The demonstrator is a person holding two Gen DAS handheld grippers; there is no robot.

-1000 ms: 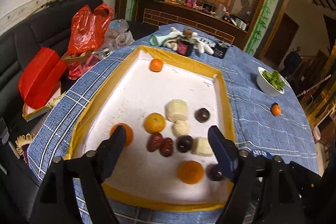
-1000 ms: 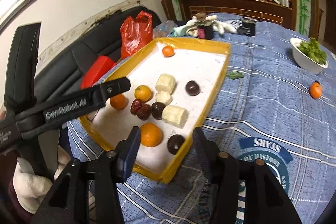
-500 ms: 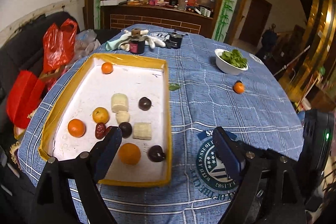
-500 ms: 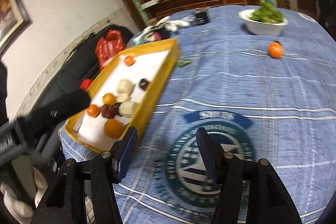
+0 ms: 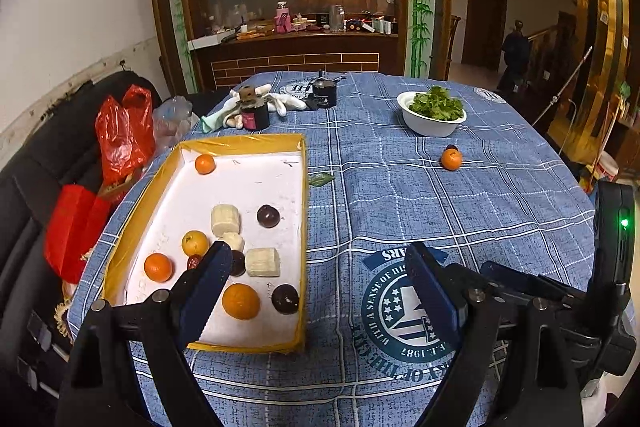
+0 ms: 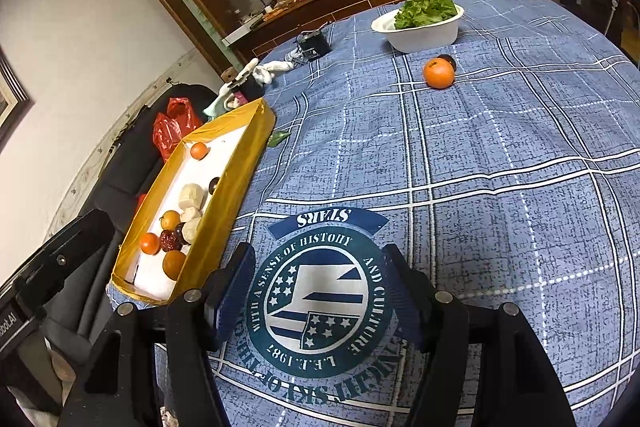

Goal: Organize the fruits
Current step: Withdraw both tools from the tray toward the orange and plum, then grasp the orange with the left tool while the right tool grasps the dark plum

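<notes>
A yellow-rimmed white tray (image 5: 302, 211) (image 6: 240, 163) lies on the left of the blue checked table. It holds several oranges (image 5: 240, 301), dark round fruits (image 5: 268, 215), pale banana pieces (image 5: 262, 261) and red dates. A loose orange (image 5: 451, 159) (image 6: 439, 73) with a small dark fruit (image 6: 448, 59) behind it lies on the cloth near the white bowl. My left gripper (image 5: 316, 279) is open and empty over the tray's right edge. My right gripper (image 6: 320, 279) is open and empty above the round emblem on the cloth.
A white bowl of green leaves (image 5: 433, 113) (image 6: 420, 23) stands at the far right. A dark jar (image 5: 254, 113), white gloves and a small black box (image 5: 325, 98) sit at the far edge. Red bags (image 5: 124, 131) lie on a black sofa to the left. A green leaf (image 5: 320, 179) lies beside the tray.
Both grippers have swung right, away from above the tray and toward the open cloth. The loose orange is now nearer the middle of both views. Both stay open.
</notes>
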